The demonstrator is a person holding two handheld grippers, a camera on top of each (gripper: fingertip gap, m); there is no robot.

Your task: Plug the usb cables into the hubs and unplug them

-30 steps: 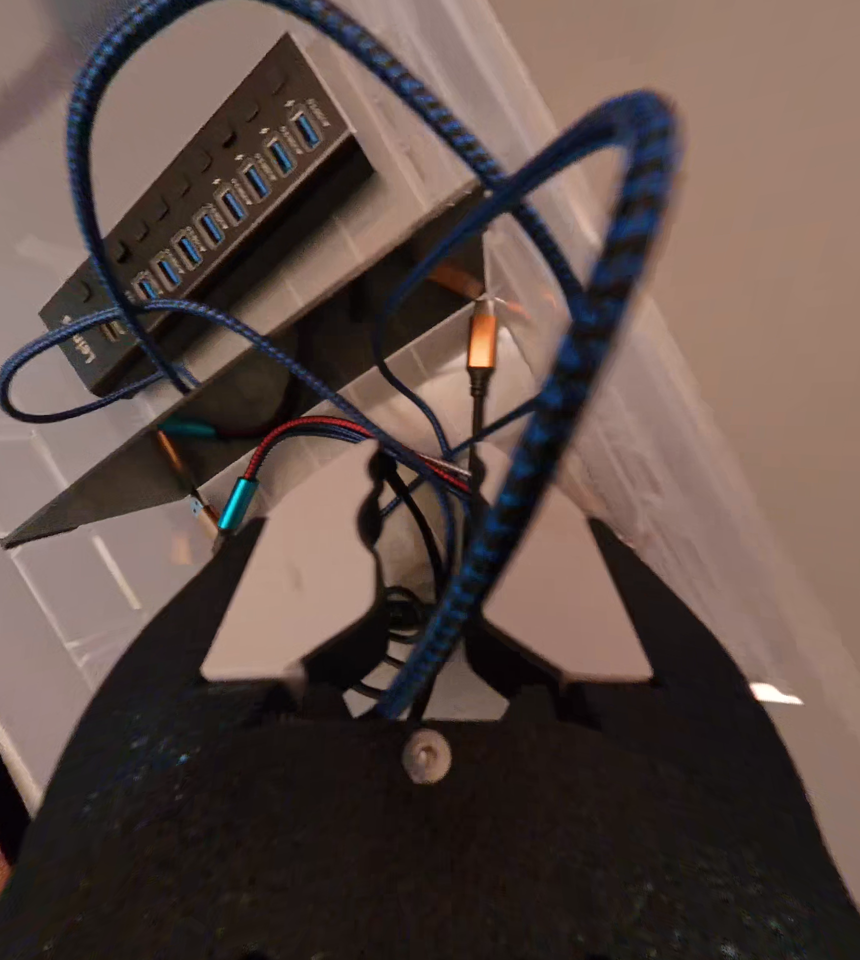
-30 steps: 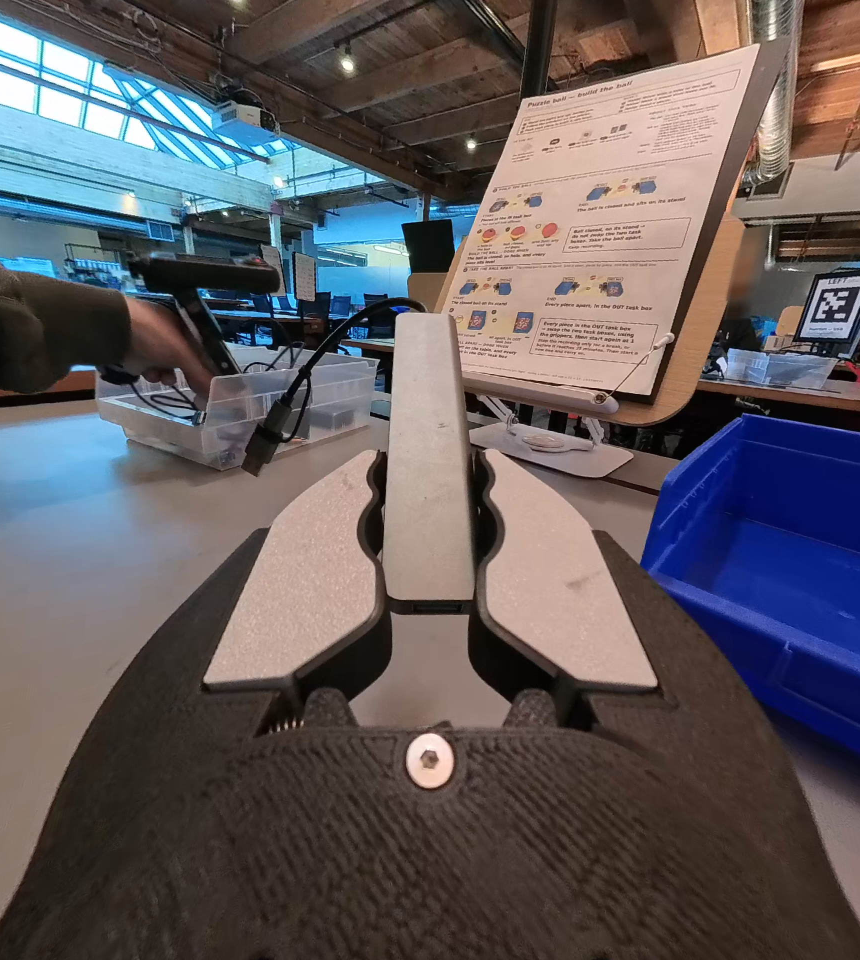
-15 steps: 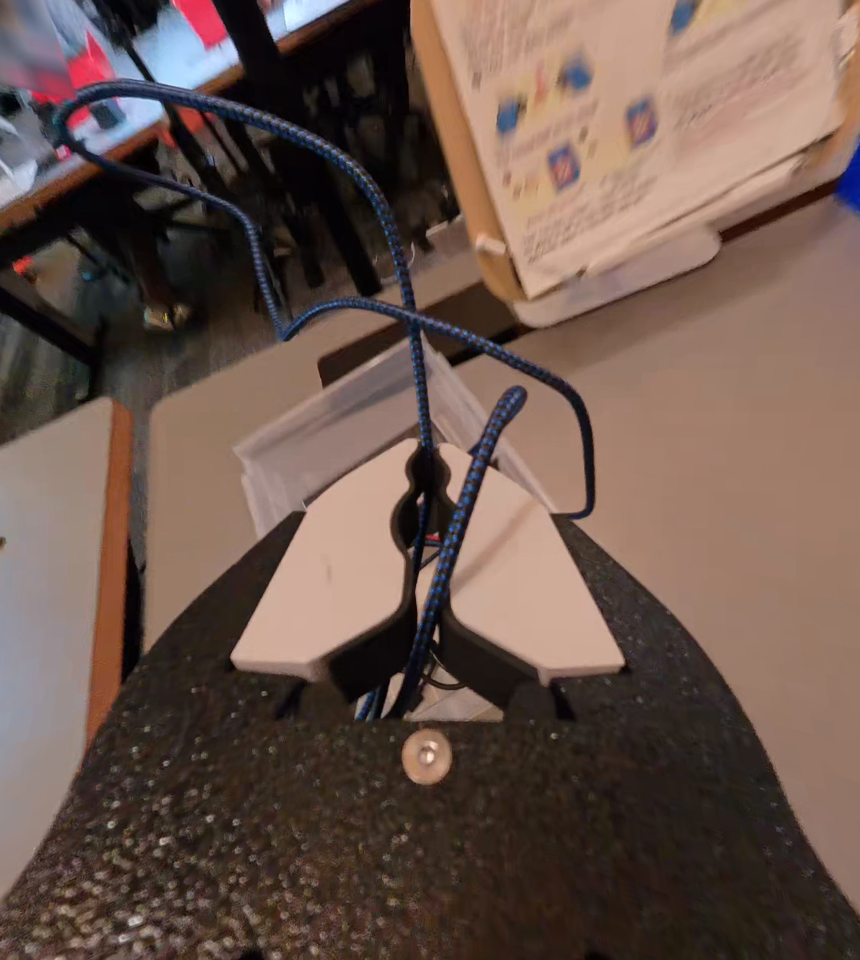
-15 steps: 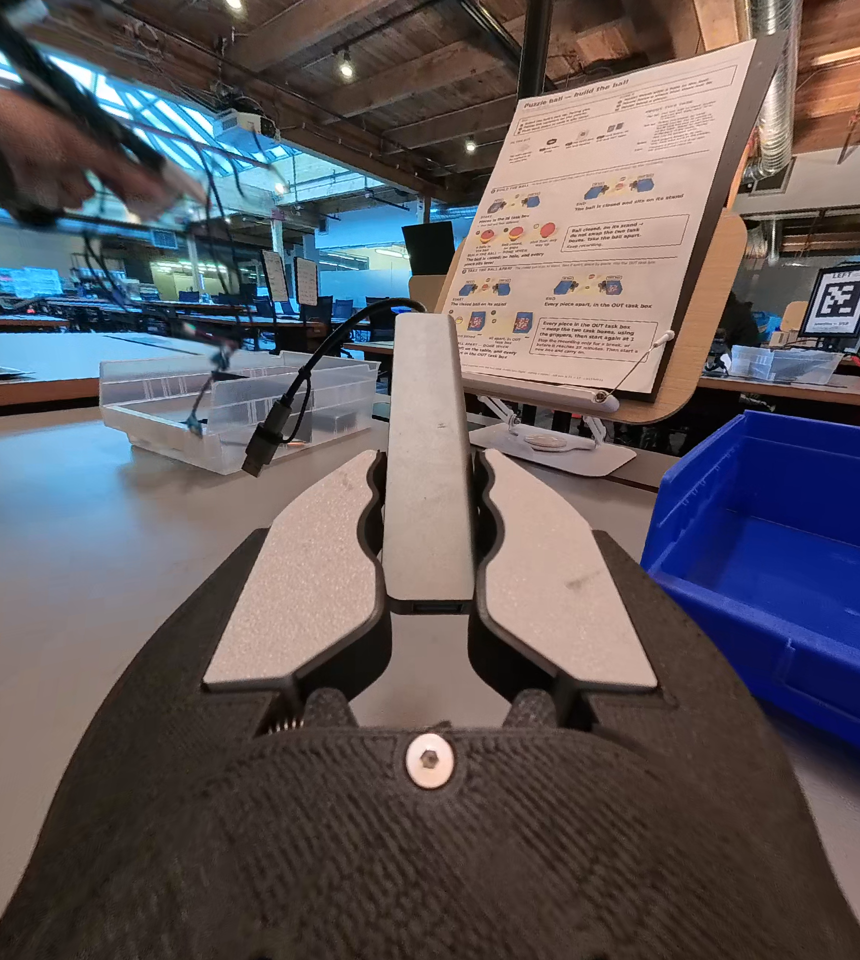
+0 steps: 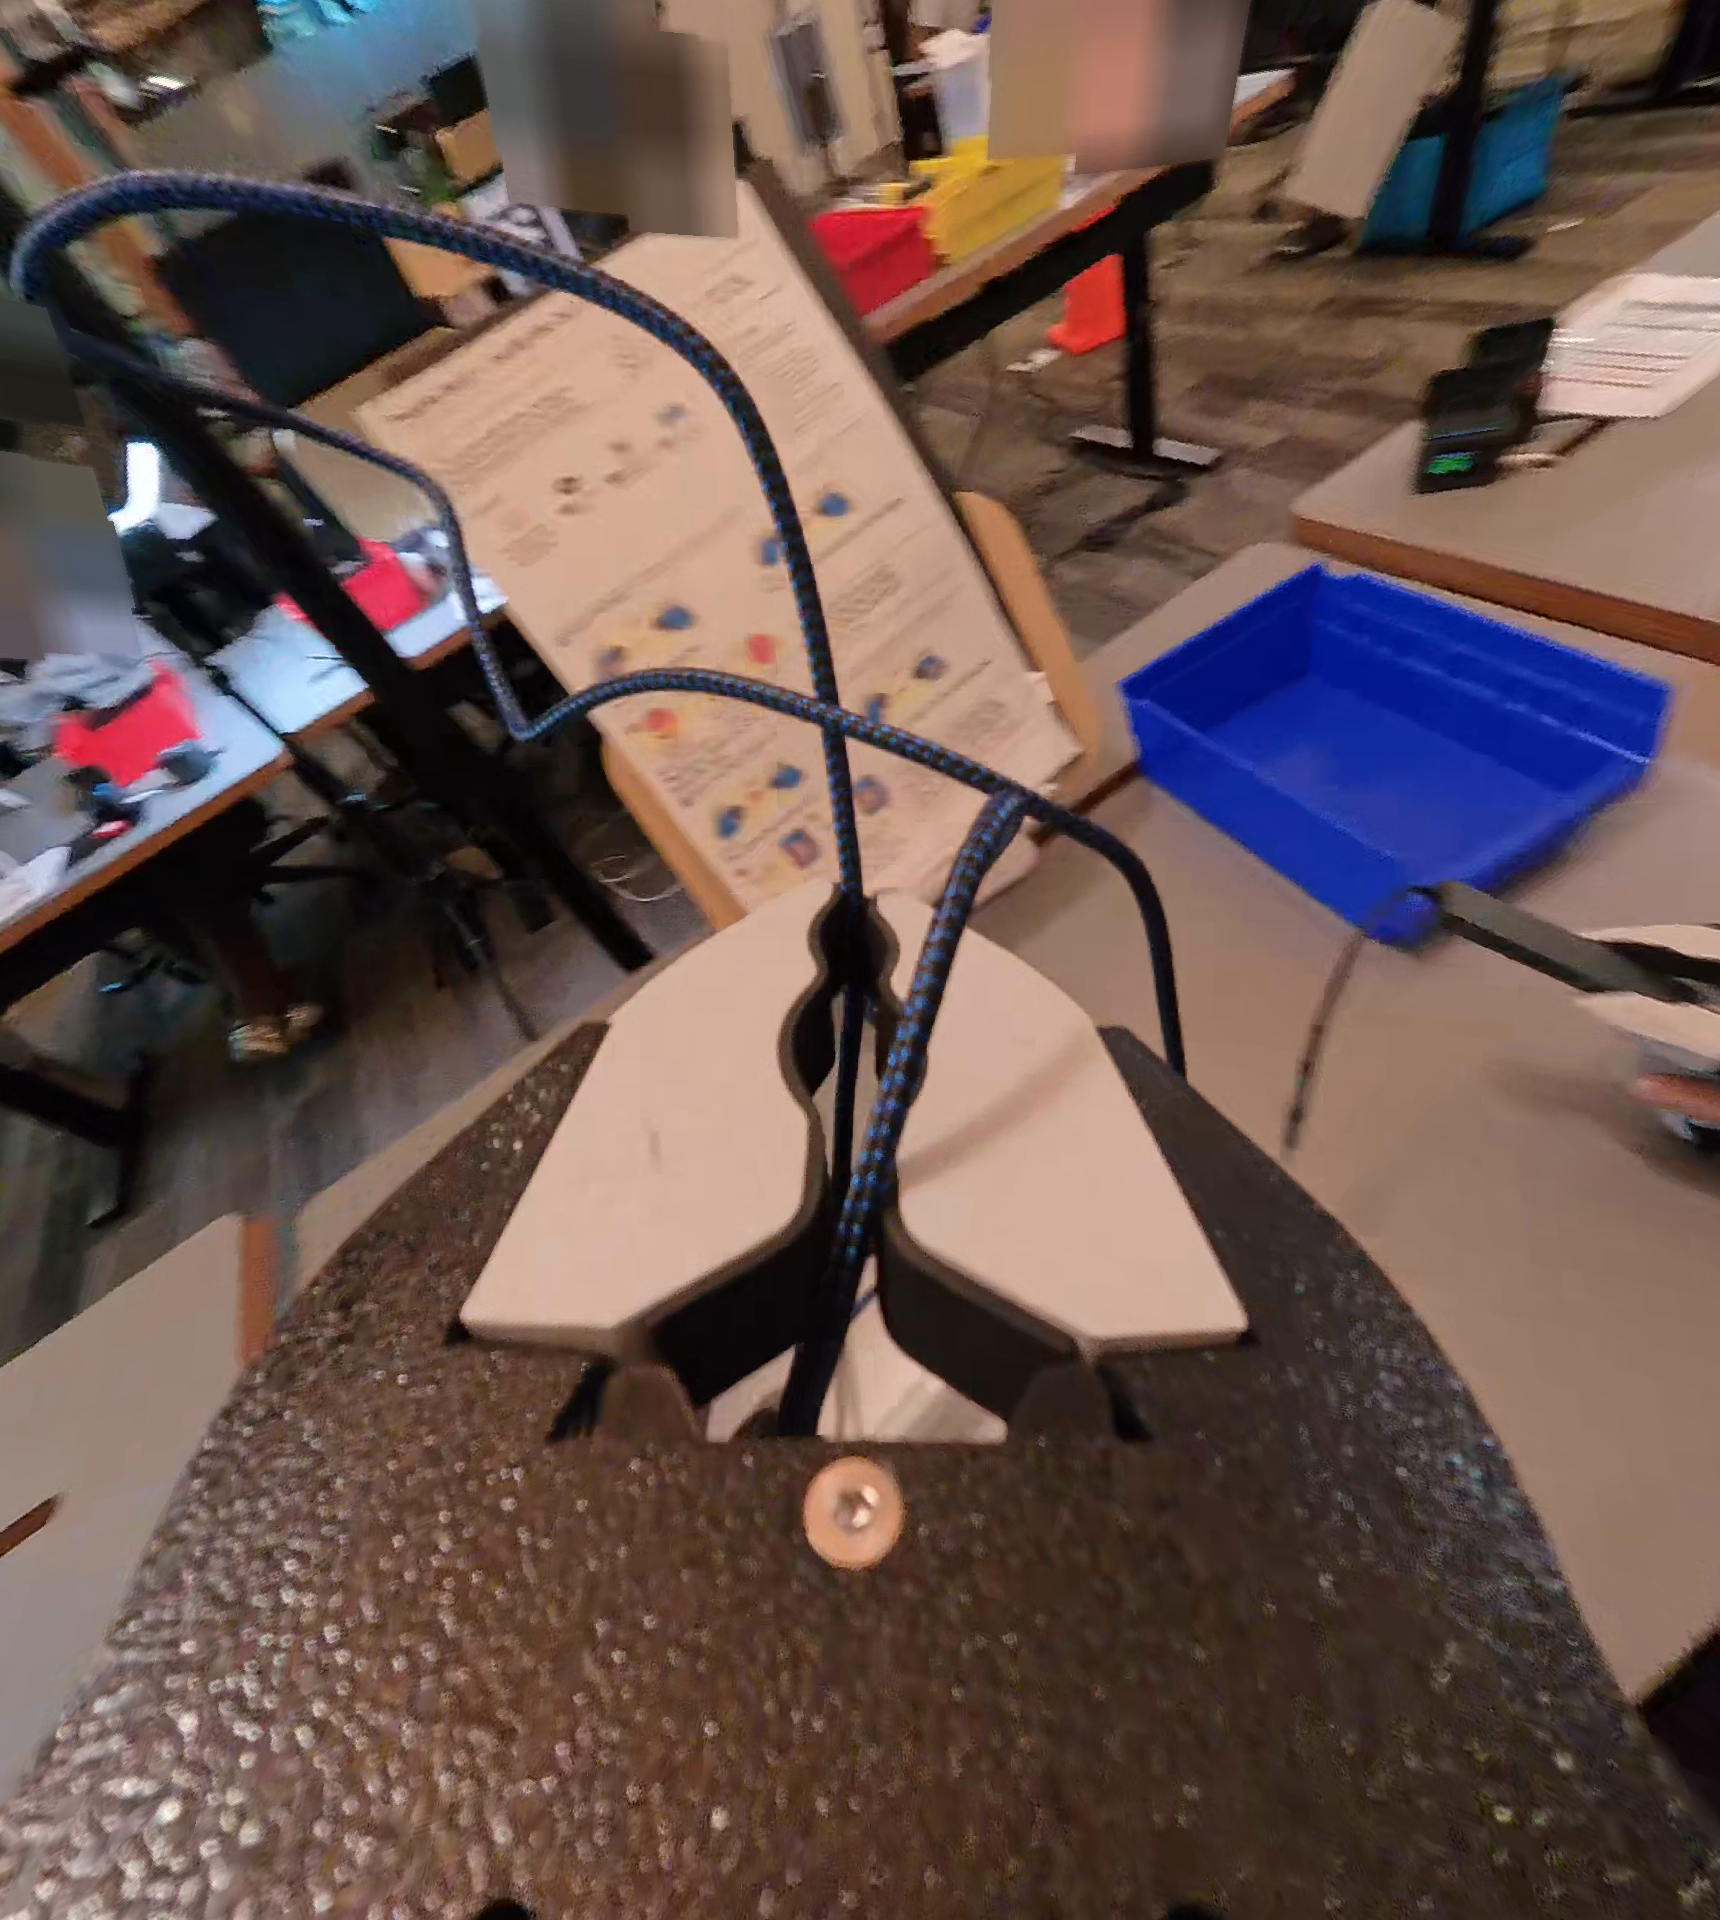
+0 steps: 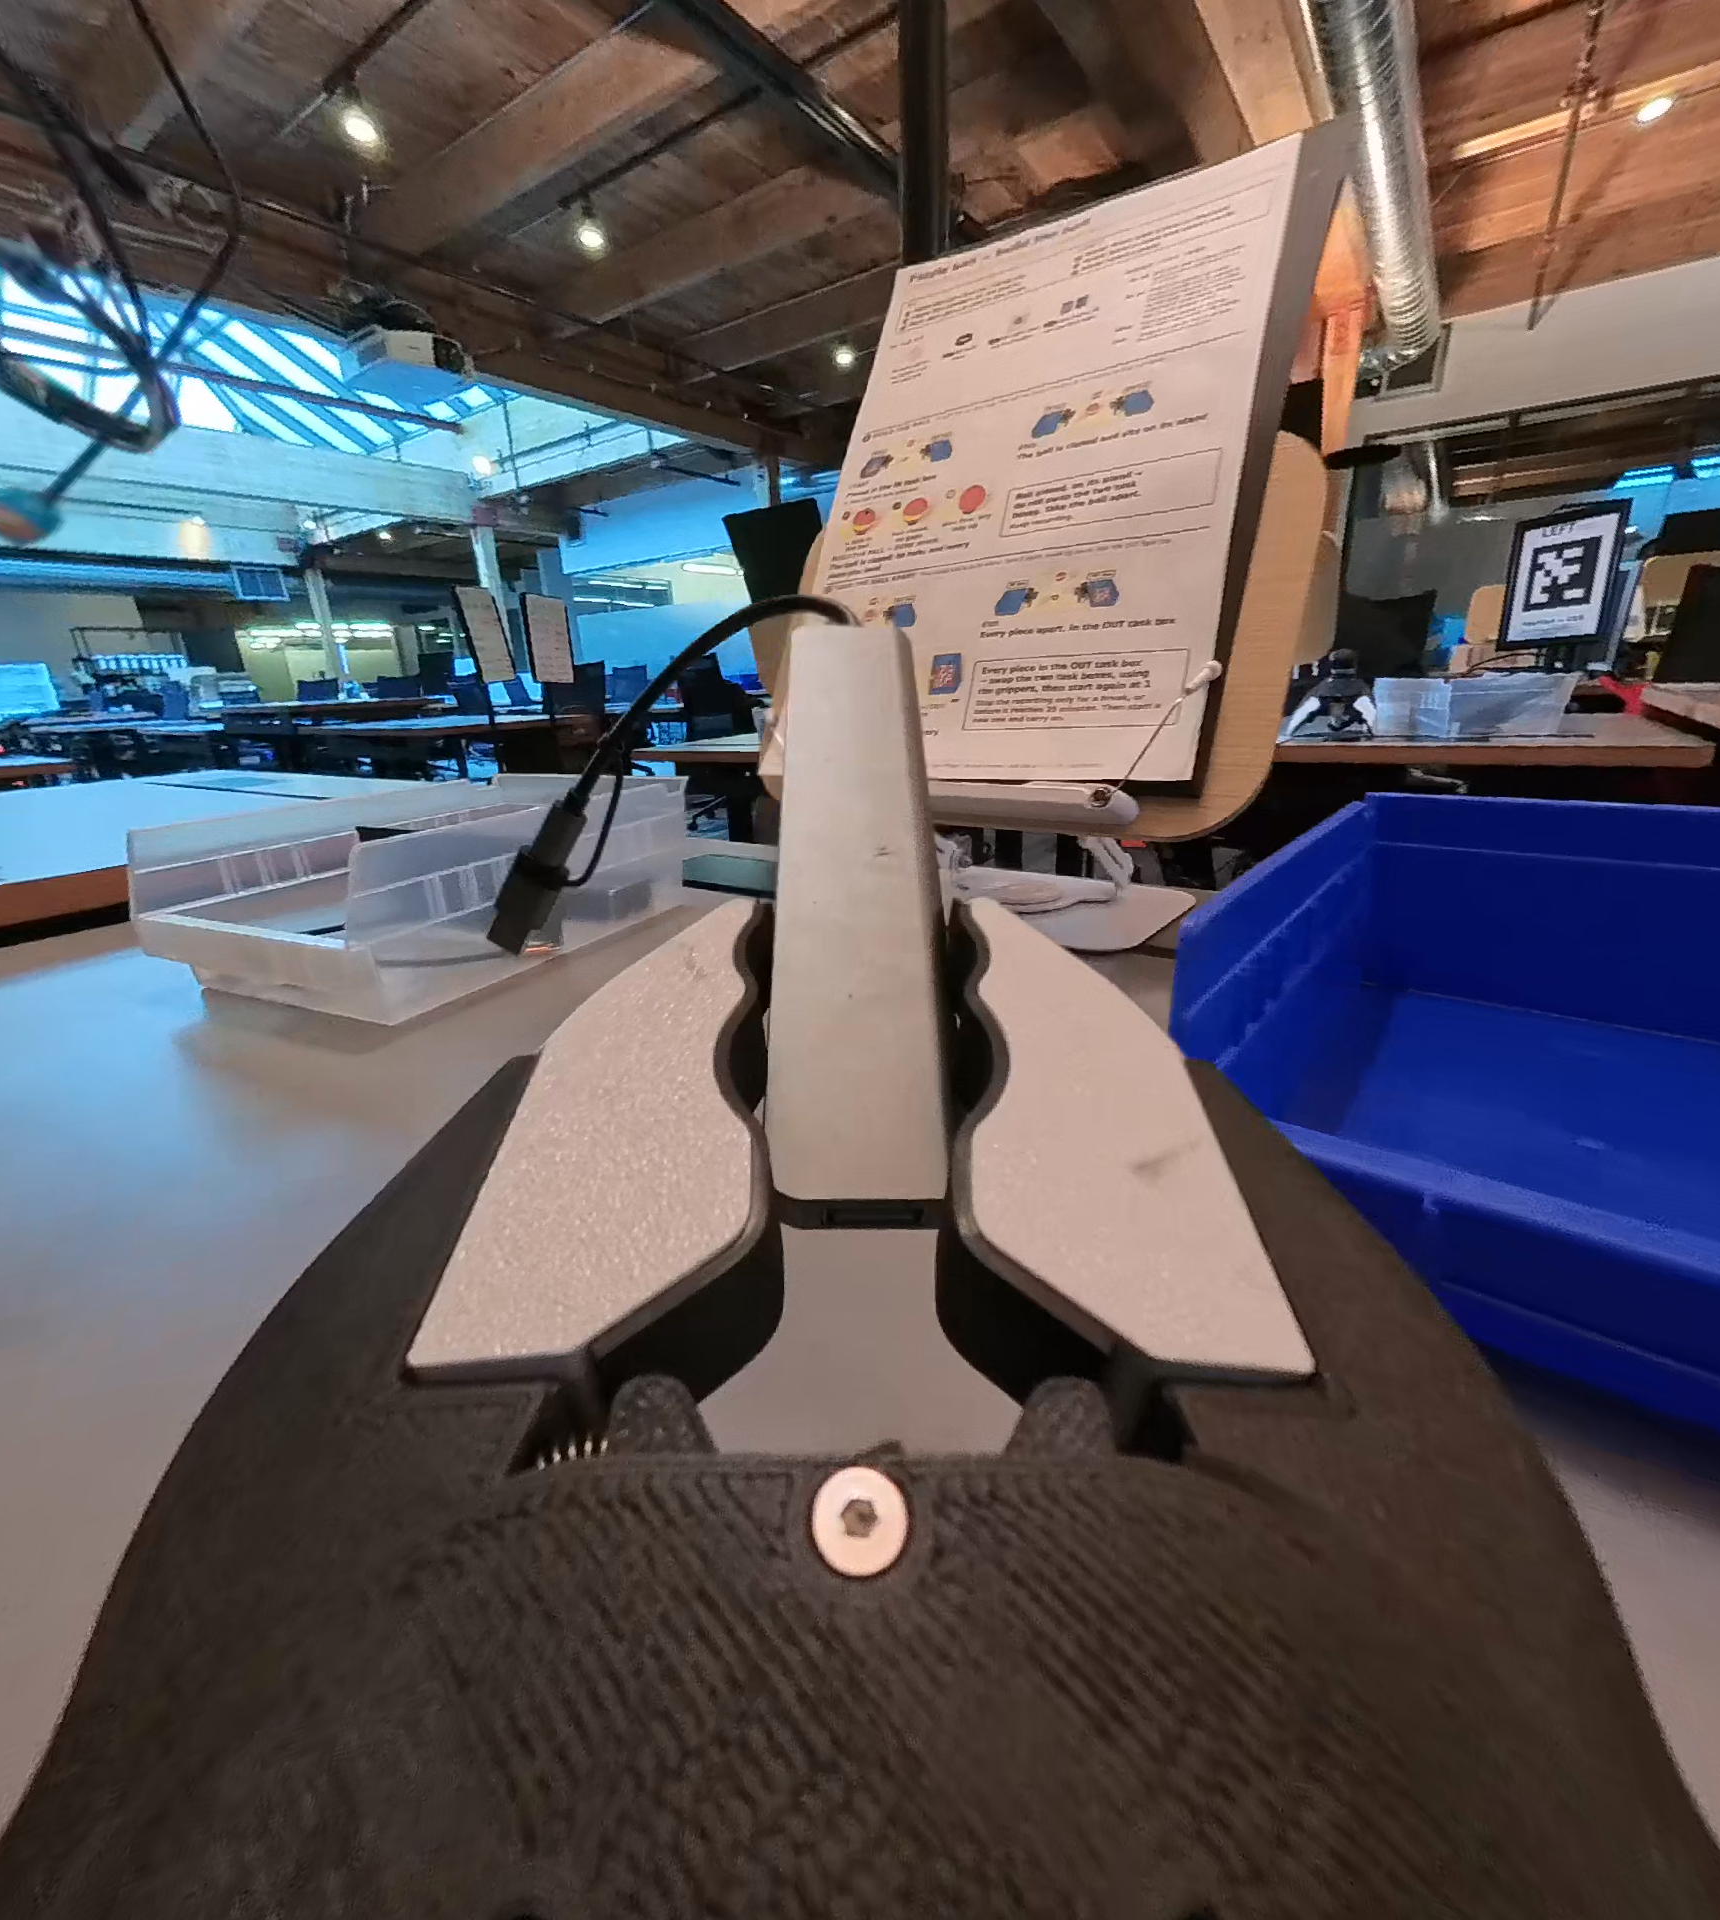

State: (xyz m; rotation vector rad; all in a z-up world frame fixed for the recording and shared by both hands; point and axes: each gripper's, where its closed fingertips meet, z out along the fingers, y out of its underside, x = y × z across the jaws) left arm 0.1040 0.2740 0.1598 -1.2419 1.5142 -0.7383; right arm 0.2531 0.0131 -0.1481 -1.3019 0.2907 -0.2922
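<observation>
My left gripper is shut on a bundle of blue braided usb cables, held up in the air; the cables loop high above the fingers and their plugs are hidden below. From the right wrist view the same cables dangle blurred at the upper left, with a teal and orange plug. My right gripper is shut on a slim silver hub, held just above the table and pointing forward. The hub's short black lead ends in a plug that hangs free. The right gripper with the hub also shows, blurred, in the left wrist view.
A blue bin stands on the grey table to the right; it is empty. A clear plastic tray sits at the left back. A printed instruction board on a stand is behind the hub. My right fingertips sit around 45 cm from my left ones.
My left gripper has lifted the cable bundle out of the clear tray and swung it up and to the right, toward the blue bin. My right gripper has held still with the hub.
</observation>
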